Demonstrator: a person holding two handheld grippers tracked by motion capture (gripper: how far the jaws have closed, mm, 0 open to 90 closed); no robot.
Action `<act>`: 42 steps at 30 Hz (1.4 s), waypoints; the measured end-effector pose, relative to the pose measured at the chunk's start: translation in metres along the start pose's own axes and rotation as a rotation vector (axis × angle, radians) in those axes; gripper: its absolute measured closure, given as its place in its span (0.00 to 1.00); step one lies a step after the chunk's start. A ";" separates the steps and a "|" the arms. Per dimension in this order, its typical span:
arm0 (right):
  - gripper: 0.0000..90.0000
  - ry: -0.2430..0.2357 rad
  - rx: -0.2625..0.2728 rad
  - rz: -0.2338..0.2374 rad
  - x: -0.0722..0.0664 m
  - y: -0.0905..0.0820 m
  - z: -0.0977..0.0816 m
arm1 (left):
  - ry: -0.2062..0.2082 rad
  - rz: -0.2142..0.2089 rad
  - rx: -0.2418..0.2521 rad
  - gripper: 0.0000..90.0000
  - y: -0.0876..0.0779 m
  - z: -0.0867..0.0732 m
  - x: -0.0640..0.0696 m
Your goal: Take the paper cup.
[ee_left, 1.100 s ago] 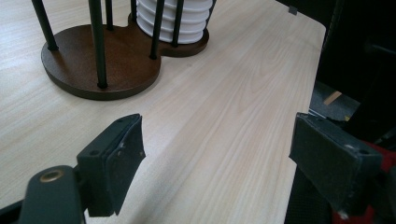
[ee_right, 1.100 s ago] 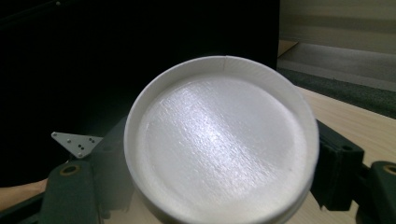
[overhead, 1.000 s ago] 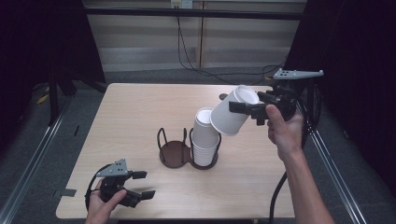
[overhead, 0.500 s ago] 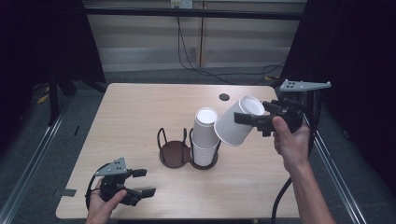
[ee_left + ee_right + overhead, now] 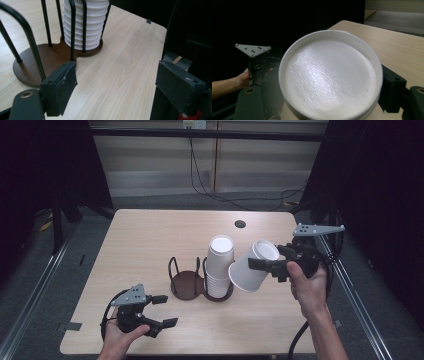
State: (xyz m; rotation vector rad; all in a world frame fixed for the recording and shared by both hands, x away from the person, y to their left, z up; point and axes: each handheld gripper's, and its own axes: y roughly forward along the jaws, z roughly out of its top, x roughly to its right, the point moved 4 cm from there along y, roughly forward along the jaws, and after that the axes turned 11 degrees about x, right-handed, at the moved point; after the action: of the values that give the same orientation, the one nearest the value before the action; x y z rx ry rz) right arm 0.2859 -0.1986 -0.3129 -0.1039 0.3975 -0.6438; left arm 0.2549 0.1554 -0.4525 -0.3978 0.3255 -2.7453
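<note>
Right gripper (image 5: 262, 266) pinches a tilted white cup (image 5: 253, 266) beside the stack (image 5: 219, 266) — left gripper (image 5: 164, 310) spread, empty

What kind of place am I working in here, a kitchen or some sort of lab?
Likely a lab recording rig, not a kitchen: a bare wooden table ringed by dark curtains, metal floor rails, and loose cables along the back wall.

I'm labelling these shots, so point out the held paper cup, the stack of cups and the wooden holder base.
held paper cup (image 5: 248, 272), high view, its side wall
stack of cups (image 5: 218, 270), high view, mid stack
wooden holder base (image 5: 185, 284), high view, bare left disc
</note>
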 end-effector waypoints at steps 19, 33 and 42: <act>0.27 0.018 -0.062 0.071 -0.012 0.025 -0.038 | 0.030 -0.094 0.038 0.18 0.030 0.040 0.014; 0.27 -0.003 -0.099 0.157 -0.033 0.053 -0.055 | 0.066 -0.118 0.057 0.18 0.036 0.046 0.021; 0.27 -0.004 -0.108 0.198 -0.040 0.067 -0.064 | 0.065 -0.124 0.069 0.17 0.039 0.045 0.017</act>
State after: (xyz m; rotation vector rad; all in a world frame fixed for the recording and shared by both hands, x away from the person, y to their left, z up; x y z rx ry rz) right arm 0.2696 -0.1197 -0.3732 -0.1667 0.4333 -0.4271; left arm 0.2658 0.1053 -0.4169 -0.3214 0.2280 -2.8862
